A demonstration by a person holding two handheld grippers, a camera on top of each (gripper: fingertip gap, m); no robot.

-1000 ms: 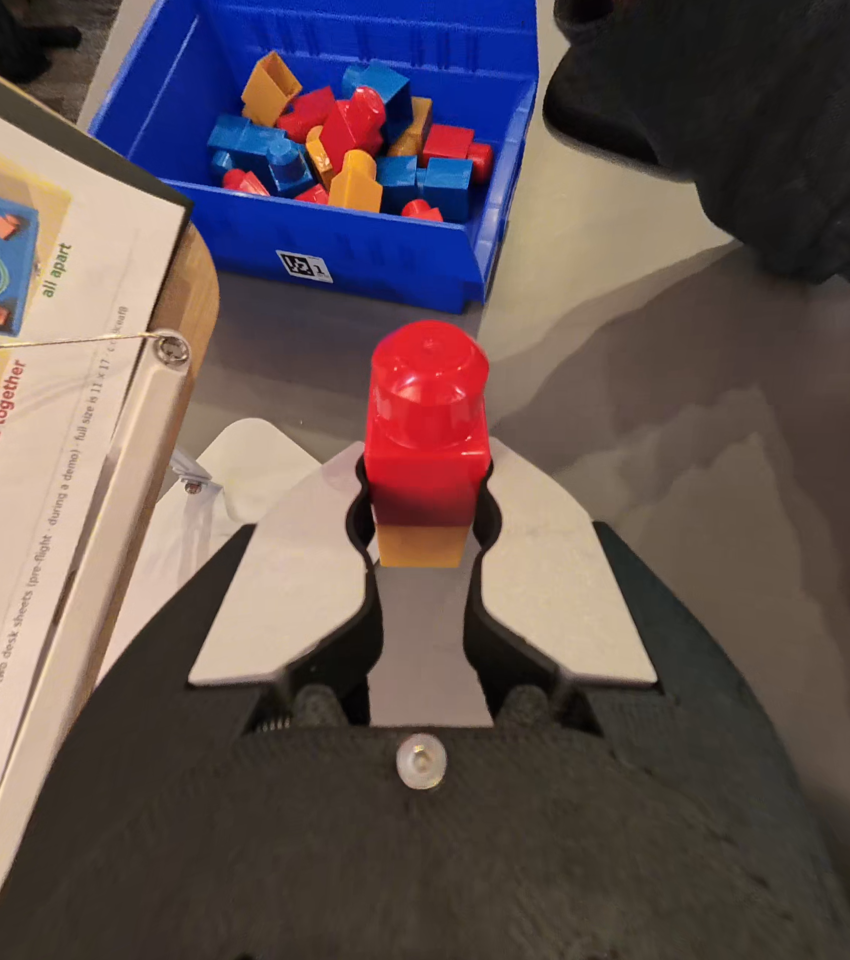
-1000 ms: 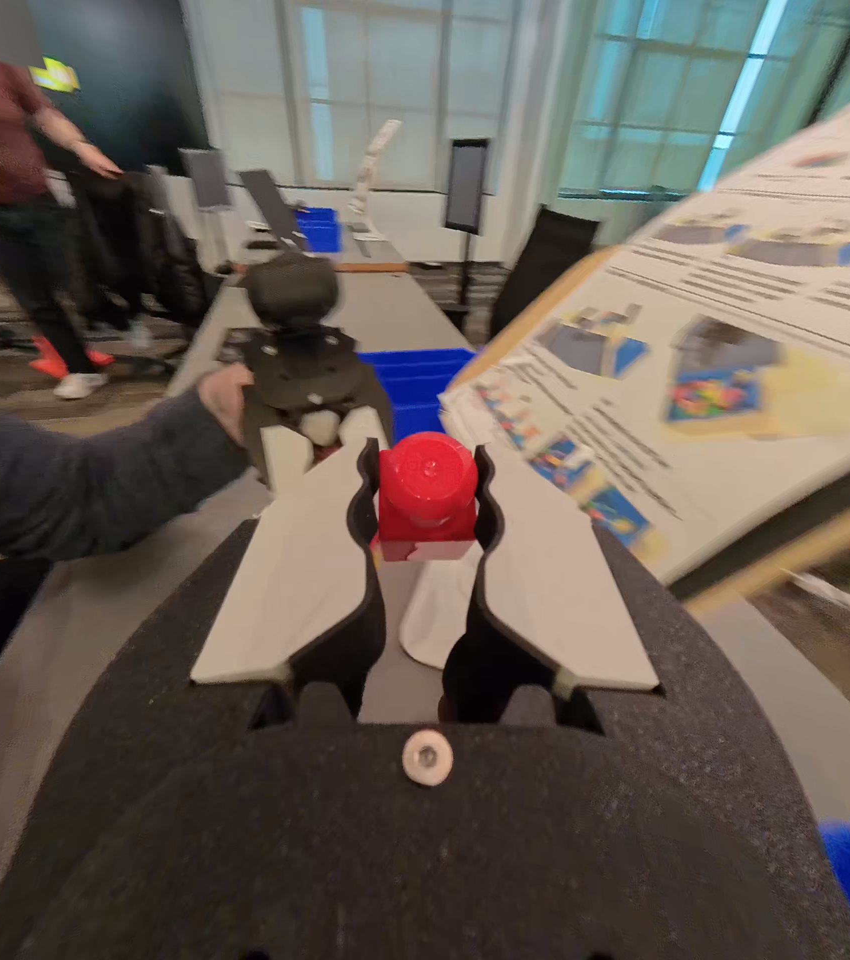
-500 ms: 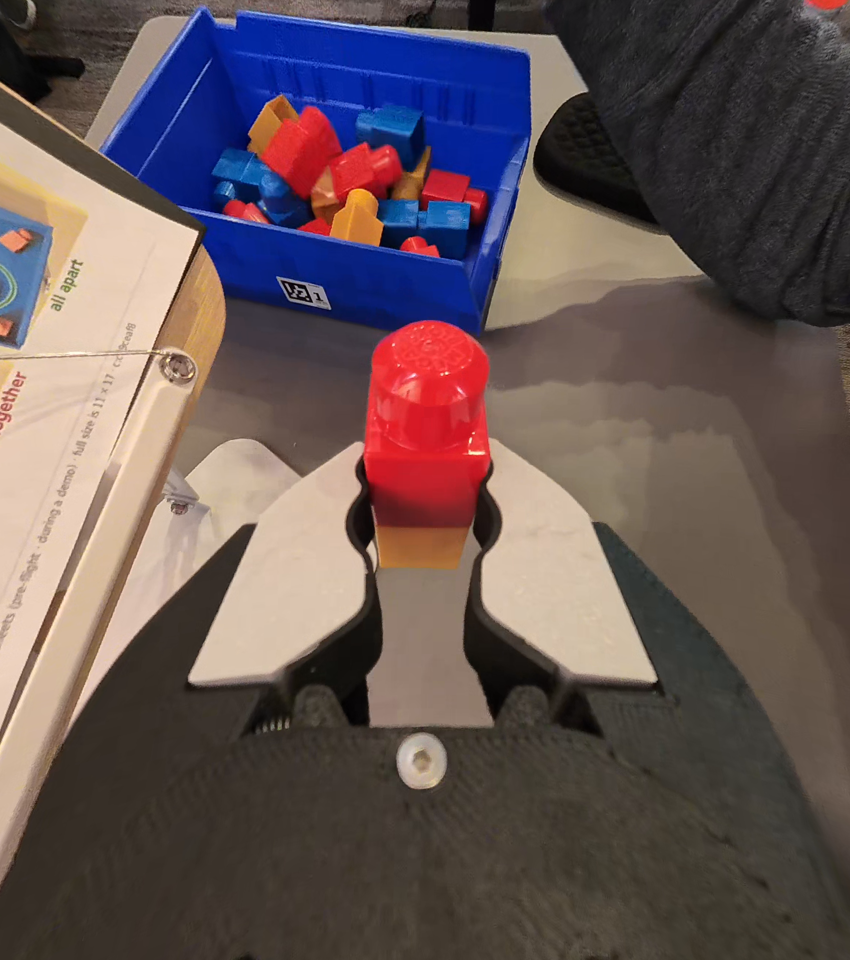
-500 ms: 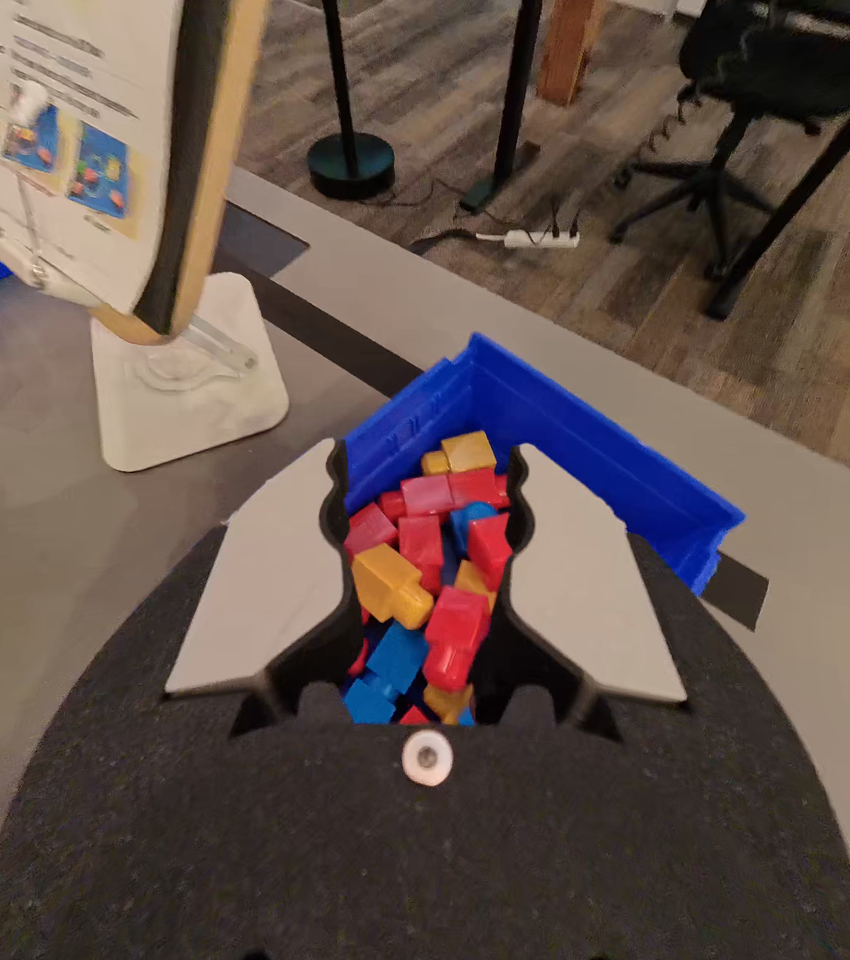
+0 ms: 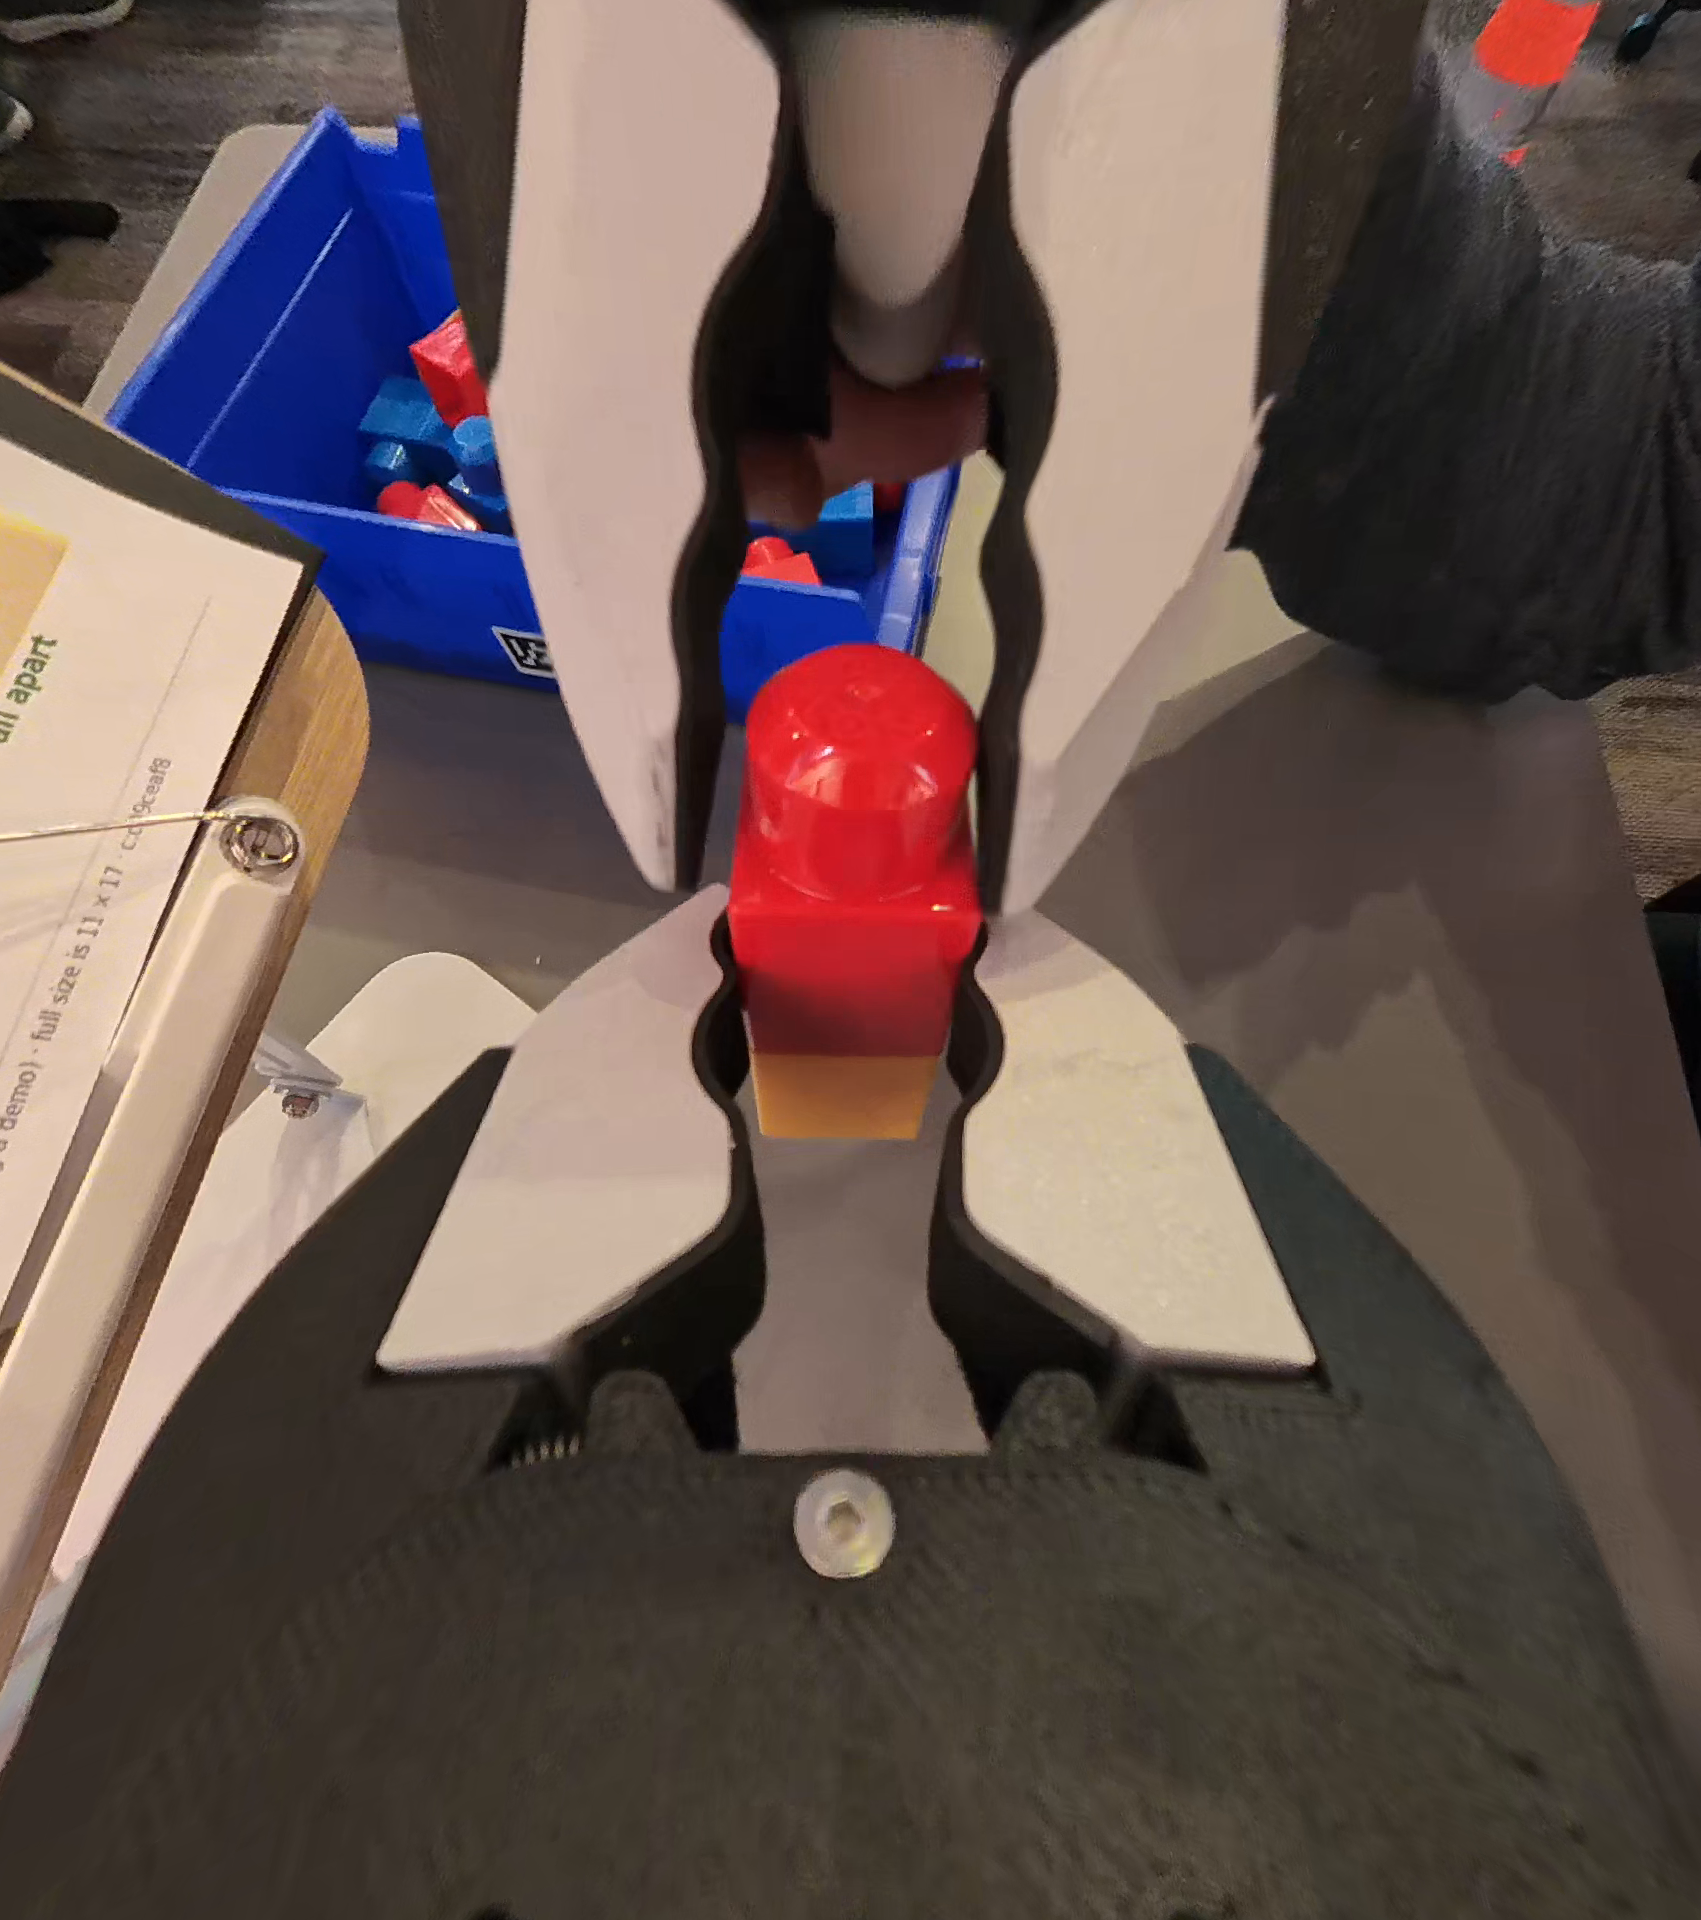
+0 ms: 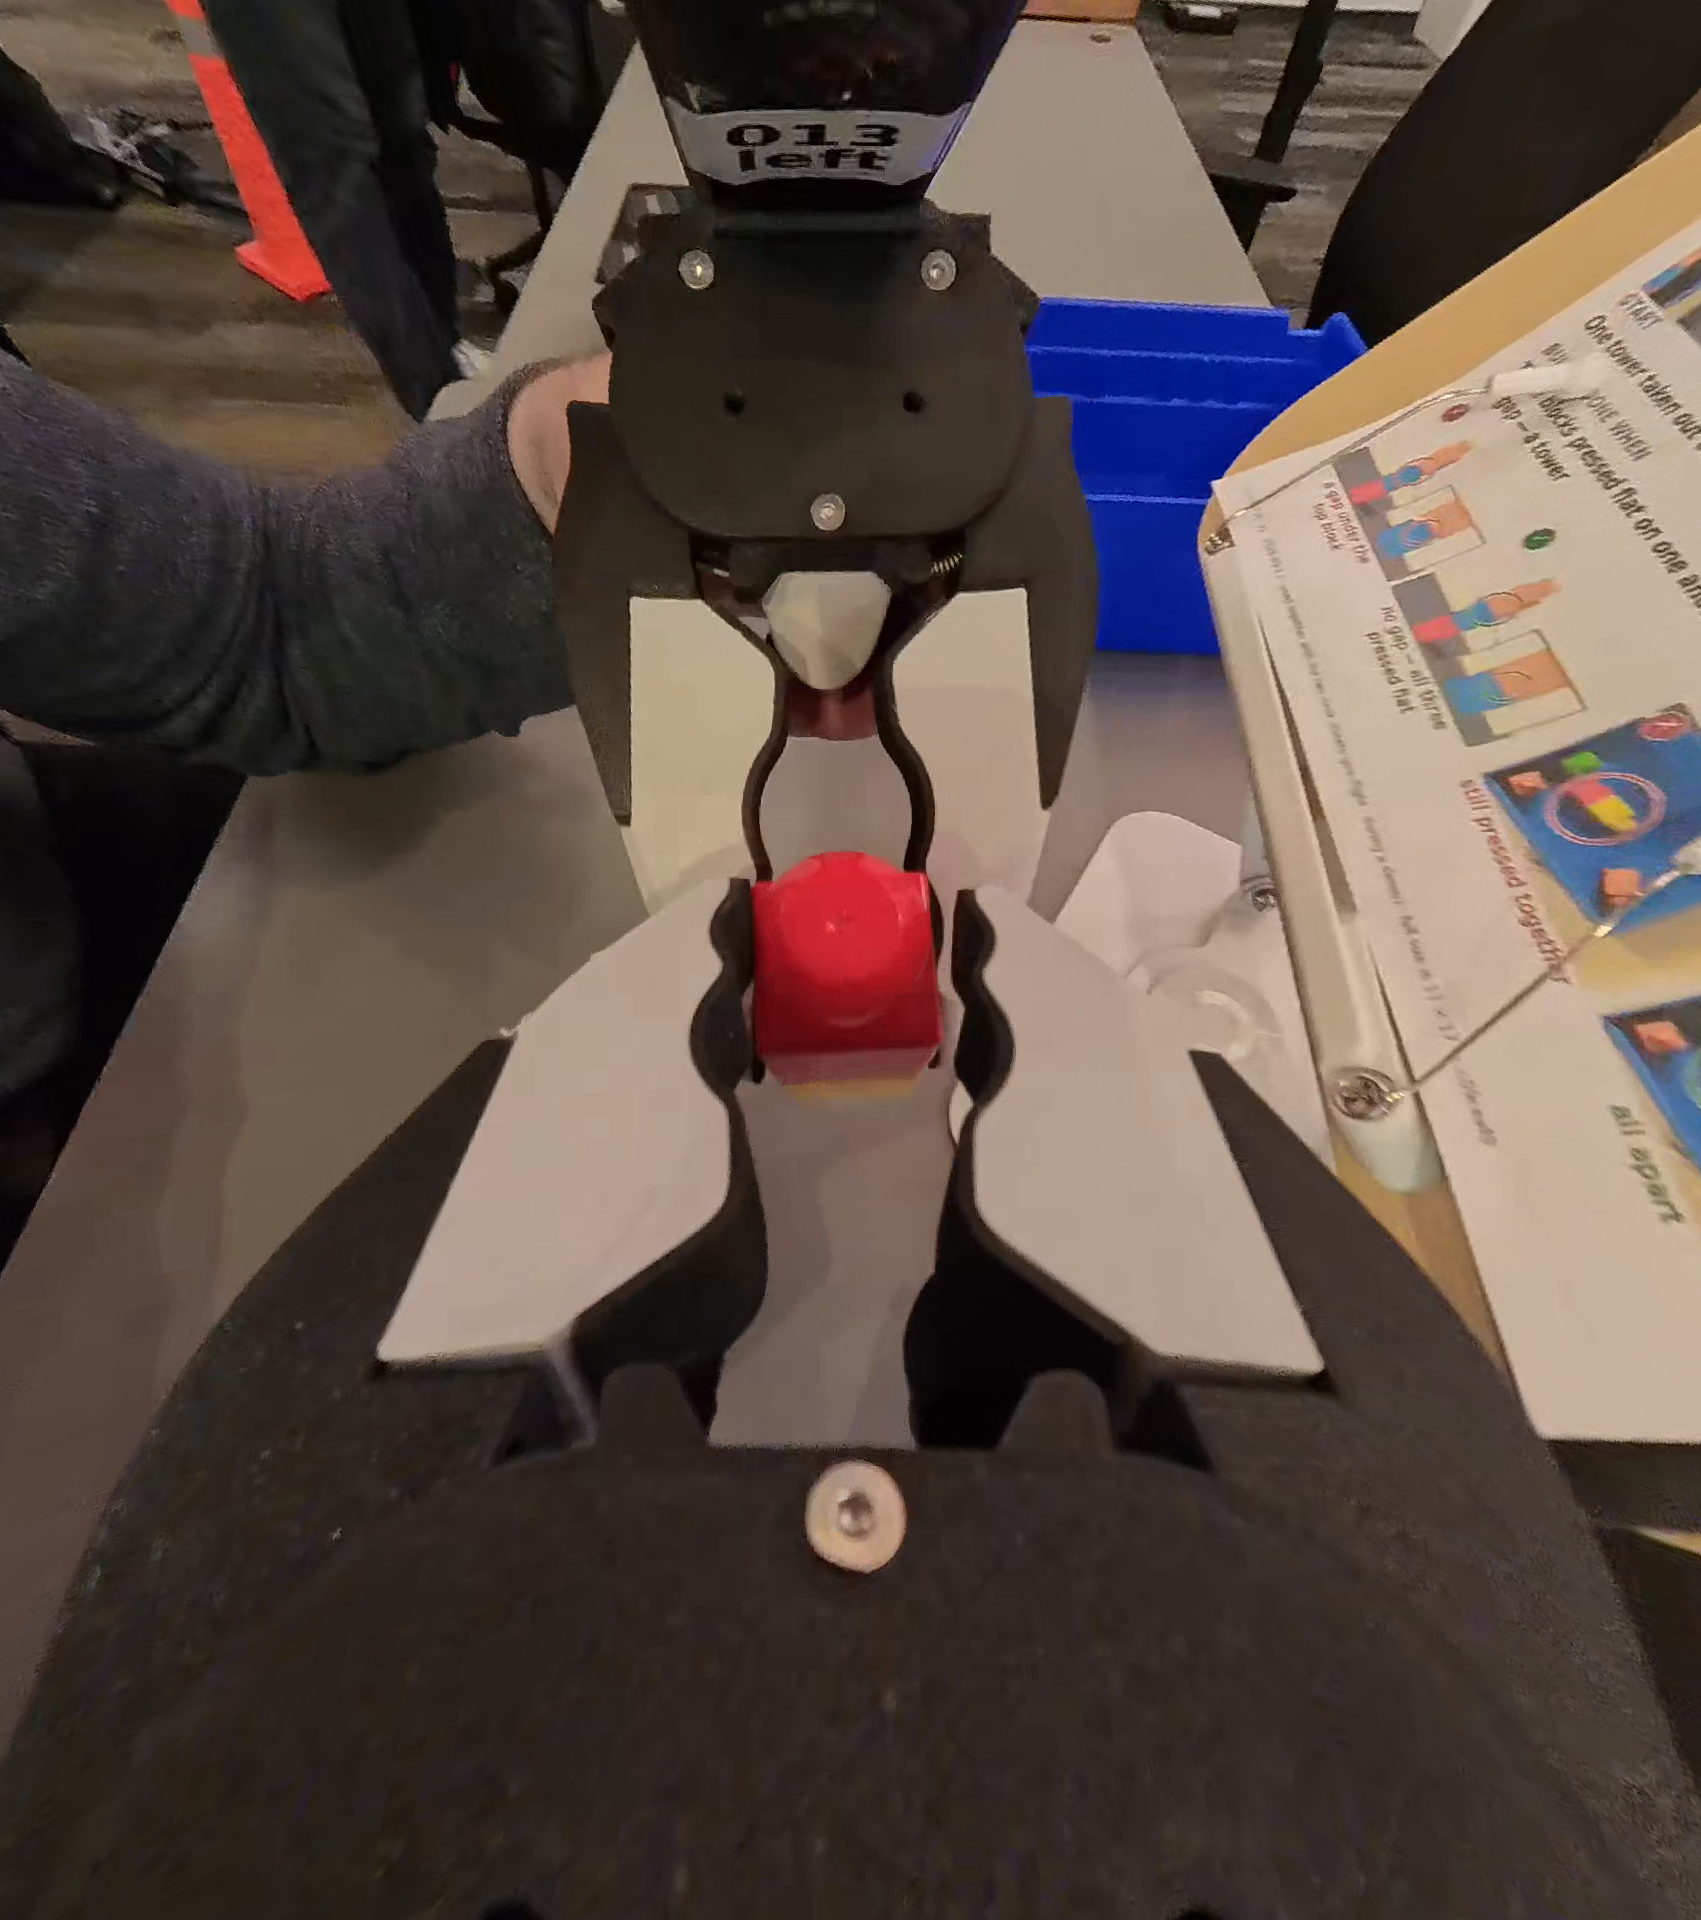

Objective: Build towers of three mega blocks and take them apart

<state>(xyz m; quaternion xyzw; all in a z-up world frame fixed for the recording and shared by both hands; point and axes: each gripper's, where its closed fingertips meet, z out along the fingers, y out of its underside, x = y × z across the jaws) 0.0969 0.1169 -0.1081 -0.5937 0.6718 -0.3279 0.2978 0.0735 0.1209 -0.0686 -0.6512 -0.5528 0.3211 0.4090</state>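
A red block [image 5: 856, 831] sits pressed on a yellow block [image 5: 841, 1096], and my left gripper [image 5: 851, 935] is shut on this stack, stud end pointing away from it. My right gripper [image 5: 846, 883] reaches in from the opposite side, its fingers on either side of the red block. In the right wrist view my right gripper [image 6: 841, 935] is closed on the red block [image 6: 841, 977], with a sliver of the yellow block [image 6: 846, 1089] behind it. The left gripper [image 6: 838, 868] faces it there. The stack is held above the grey table [image 5: 1345, 935].
A blue bin [image 5: 306, 343] with several loose red, blue and yellow blocks stands beyond the stack; it also shows in the right wrist view [image 6: 1158, 416]. A tilted instruction board [image 5: 46, 935] on a white stand base [image 5: 430, 997] is close by. A person's grey sleeve [image 6: 150, 582] holds the left gripper. There is about 4 cm between the tips of the two grippers.
My right gripper dropped its red block over the blue bin, swung back and closed on the red block in my left gripper. My left gripper has kept its hold.
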